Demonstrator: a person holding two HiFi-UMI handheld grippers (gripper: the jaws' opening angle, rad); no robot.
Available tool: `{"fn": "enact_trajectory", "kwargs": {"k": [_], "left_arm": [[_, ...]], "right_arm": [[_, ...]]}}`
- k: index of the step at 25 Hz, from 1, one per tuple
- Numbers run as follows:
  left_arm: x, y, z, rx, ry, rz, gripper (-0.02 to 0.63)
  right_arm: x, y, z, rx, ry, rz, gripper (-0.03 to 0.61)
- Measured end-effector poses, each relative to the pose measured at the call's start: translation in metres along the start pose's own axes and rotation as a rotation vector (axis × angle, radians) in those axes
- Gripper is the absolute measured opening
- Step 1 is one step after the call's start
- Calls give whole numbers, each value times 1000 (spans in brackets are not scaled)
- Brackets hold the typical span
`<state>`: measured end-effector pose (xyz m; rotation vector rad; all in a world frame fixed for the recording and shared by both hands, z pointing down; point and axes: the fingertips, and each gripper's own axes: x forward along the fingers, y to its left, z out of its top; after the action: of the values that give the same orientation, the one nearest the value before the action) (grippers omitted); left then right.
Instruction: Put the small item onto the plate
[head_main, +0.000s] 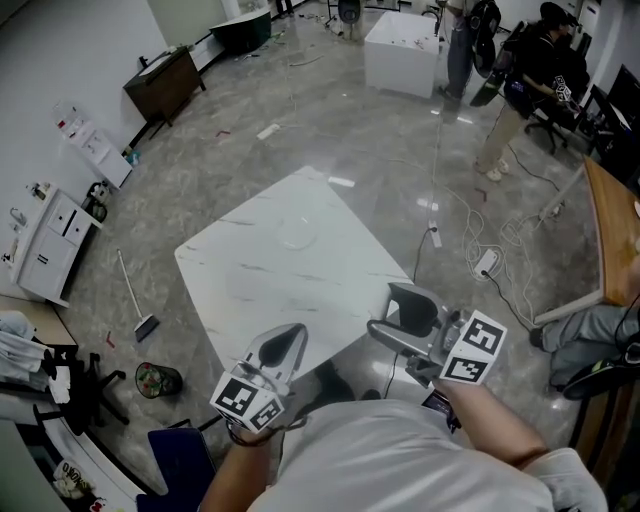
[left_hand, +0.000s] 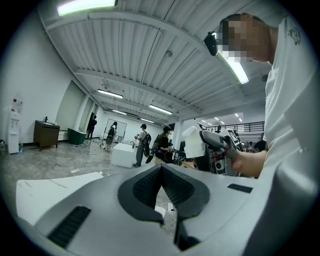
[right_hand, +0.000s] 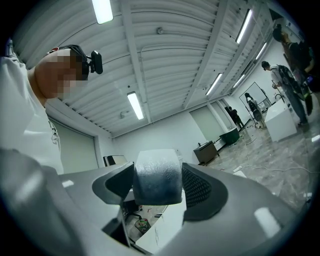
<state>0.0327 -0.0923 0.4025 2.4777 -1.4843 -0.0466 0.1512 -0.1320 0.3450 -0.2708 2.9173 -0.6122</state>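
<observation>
The right gripper, at the lower centre of its own view, is clamped on the small pale block, which fills the gap between its jaws. In the head view it sits by the lower-right edge of the white table. The left gripper has its jaws pressed together with nothing between them.

the white square table stands on the shiny grey floor, with one corner pointing far. a faint round ring lies on its top, too pale to tell more.
</observation>
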Motion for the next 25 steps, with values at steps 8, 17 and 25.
{"fn": "enact_trajectory", "kwargs": {"k": [8,17,25], "left_arm": [[28,78,13,-14,23,12,6],[34,158,23,-29,29,20,6],[37,229,17,-53,33,30,6]], "right_arm": [[64,-60,9,26,15,-14,287],[147,-113,9,63,45,-39,287],[218,-152,-13,53,95,-58,287]]}}
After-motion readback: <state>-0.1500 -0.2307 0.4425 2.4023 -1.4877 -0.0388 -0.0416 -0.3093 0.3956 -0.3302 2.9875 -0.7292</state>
